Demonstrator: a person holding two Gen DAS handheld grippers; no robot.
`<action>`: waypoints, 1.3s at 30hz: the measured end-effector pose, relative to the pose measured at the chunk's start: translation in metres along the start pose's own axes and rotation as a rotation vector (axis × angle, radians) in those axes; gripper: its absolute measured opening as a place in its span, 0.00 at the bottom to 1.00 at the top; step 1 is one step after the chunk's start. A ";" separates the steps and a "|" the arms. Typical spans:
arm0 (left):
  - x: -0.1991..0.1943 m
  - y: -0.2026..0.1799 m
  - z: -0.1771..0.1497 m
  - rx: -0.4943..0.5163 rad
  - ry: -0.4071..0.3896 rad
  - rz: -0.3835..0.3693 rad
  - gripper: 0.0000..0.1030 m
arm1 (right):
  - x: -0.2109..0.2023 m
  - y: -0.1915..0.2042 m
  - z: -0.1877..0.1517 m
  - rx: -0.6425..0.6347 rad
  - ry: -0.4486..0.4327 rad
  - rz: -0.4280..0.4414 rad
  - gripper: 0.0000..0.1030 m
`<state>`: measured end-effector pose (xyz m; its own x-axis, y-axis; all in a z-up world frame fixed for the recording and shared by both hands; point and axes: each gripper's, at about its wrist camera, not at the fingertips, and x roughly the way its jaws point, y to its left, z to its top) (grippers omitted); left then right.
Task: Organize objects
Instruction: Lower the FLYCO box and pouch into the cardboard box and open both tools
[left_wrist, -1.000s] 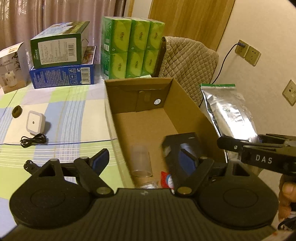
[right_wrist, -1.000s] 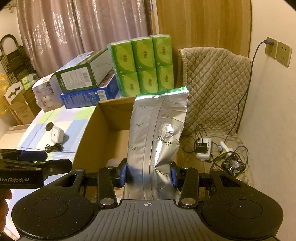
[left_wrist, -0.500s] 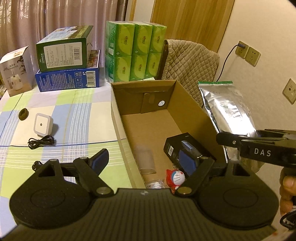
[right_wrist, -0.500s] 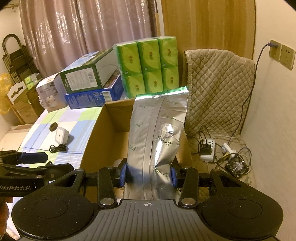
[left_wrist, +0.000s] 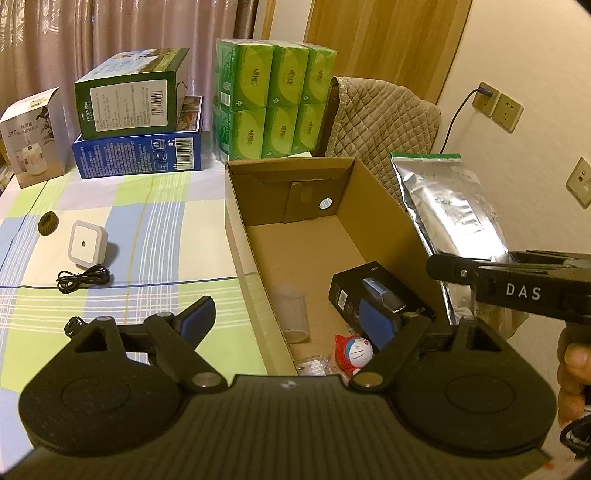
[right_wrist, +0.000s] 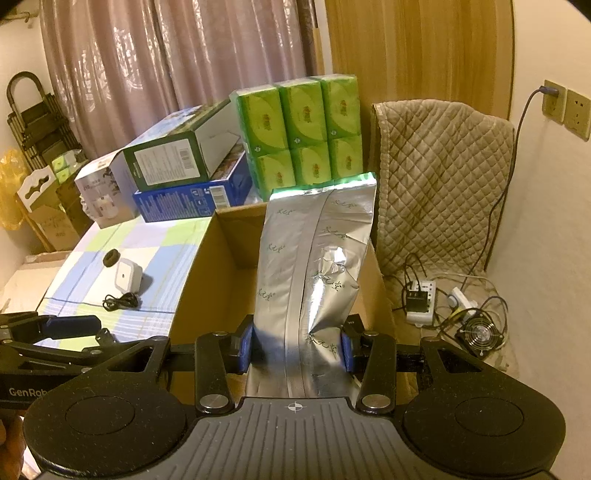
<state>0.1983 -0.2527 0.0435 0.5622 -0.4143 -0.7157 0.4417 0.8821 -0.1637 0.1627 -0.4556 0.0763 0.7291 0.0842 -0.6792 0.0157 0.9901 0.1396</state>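
An open cardboard box (left_wrist: 236, 221) stands on the checked tablecloth; it also shows in the right wrist view (right_wrist: 199, 266). Inside lie a black carton (left_wrist: 365, 288), a clear plastic cup (left_wrist: 293, 314), a red Doraemon toy (left_wrist: 354, 350) and a small clear packet. My left gripper (left_wrist: 288, 321) is open and empty, straddling the box's near left wall. My right gripper (right_wrist: 297, 349) is shut on a silver foil pouch (right_wrist: 317, 266), held upright above the box's right side; the pouch also shows in the left wrist view (left_wrist: 450, 210).
On the cloth left of the box lie a white night light (left_wrist: 88, 247), a black cable (left_wrist: 83, 278) and a dark ring (left_wrist: 48, 223). Stacked cartons (left_wrist: 136, 129) and green tissue packs (left_wrist: 275, 110) stand behind. A quilted chair (right_wrist: 443, 177) and power strips (right_wrist: 424, 295) are at the right.
My left gripper has drawn back and up from the box, so the black carton and toy show more. The right gripper holds the pouch in nearly the same place.
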 end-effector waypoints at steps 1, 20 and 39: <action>0.000 0.000 0.000 0.001 0.000 0.000 0.80 | 0.000 0.000 0.001 0.002 -0.002 0.000 0.40; -0.004 0.018 -0.006 -0.020 0.002 0.010 0.80 | -0.009 -0.005 -0.001 0.063 -0.090 0.019 0.67; -0.042 0.046 -0.029 -0.055 -0.007 0.044 0.82 | -0.046 0.036 -0.003 0.014 -0.089 0.021 0.67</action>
<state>0.1747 -0.1882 0.0458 0.5851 -0.3762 -0.7184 0.3777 0.9104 -0.1692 0.1278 -0.4233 0.1109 0.7875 0.0943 -0.6091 0.0087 0.9864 0.1639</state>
